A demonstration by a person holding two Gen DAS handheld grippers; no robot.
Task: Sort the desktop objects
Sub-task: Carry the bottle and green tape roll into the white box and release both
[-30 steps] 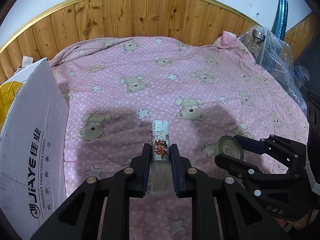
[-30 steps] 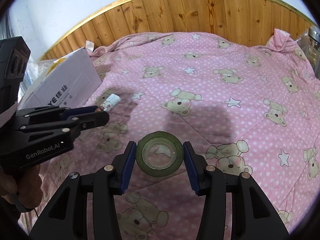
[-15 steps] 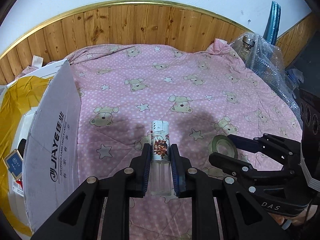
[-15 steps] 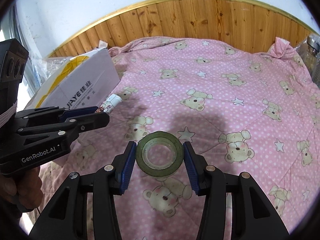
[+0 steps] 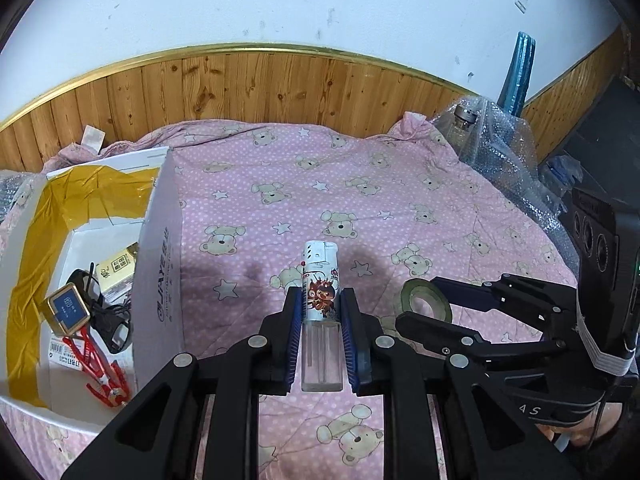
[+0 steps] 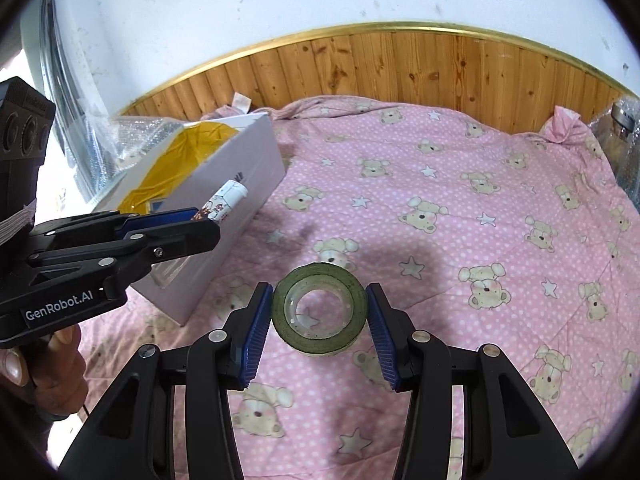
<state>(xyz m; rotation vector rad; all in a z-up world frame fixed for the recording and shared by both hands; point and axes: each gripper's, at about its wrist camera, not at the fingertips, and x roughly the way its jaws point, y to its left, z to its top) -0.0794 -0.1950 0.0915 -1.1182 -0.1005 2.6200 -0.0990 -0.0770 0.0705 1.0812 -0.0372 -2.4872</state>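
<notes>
My left gripper [image 5: 320, 308] is shut on a white lighter [image 5: 321, 280] with a cartoon print, held in the air over the pink bedspread. From the right wrist view the same lighter [image 6: 224, 199] sticks out of the left gripper [image 6: 200, 220] beside the white cardboard box [image 6: 240, 184]. My right gripper [image 6: 319, 312] is shut on a dark green roll of tape [image 6: 319, 306], lifted above the cloth. That tape roll [image 5: 426, 306] and the right gripper [image 5: 432, 312] appear at the right of the left wrist view. The open box [image 5: 160, 248] stands at the left.
Inside the box lie a small blue-faced square tin [image 5: 66, 310], a black cable [image 5: 108, 316], a red item [image 5: 100, 368] and a yellow packet [image 5: 120, 264]. Bubble wrap with a glass bottle [image 5: 464, 128] sits at the far right. A wooden panel wall [image 5: 280, 92] bounds the bed.
Both grippers have risen and drawn back with their objects still held. The box has come further into view, its inside now showing at the left.
</notes>
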